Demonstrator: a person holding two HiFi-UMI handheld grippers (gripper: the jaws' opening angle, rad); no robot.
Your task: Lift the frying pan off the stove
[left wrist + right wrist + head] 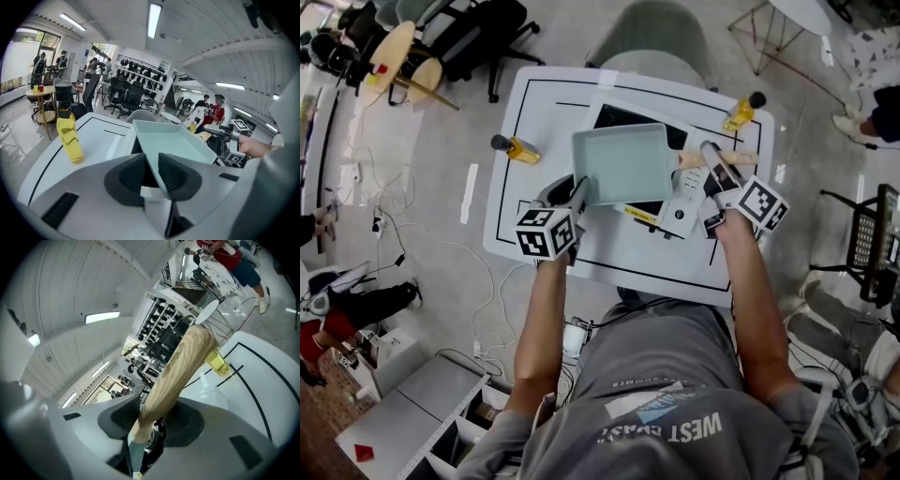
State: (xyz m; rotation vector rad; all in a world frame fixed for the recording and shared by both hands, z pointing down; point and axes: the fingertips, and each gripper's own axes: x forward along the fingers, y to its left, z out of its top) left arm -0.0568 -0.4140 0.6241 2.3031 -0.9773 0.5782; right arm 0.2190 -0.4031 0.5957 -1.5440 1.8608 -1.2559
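Observation:
A square pale-green frying pan (623, 164) with a wooden handle (727, 158) is over the black-topped stove (615, 116) on the white table (542, 105). I cannot tell whether it touches the stove. My left gripper (574, 194) is shut on the pan's near-left rim; in the left gripper view the thin rim (152, 161) runs between the dark pads (176, 176). My right gripper (717, 174) is shut on the wooden handle (180, 371), which rises from between its jaws in the right gripper view. The pan (176, 140) looks tilted and has nothing in it.
An oil bottle with a black cap (517, 148) stands left of the stove, and another (741, 113) at the table's far right corner. The stove's white control panel (680, 213) faces me. A grey chair (661, 42) is beyond the table; cables and shelving lie on the floor at left.

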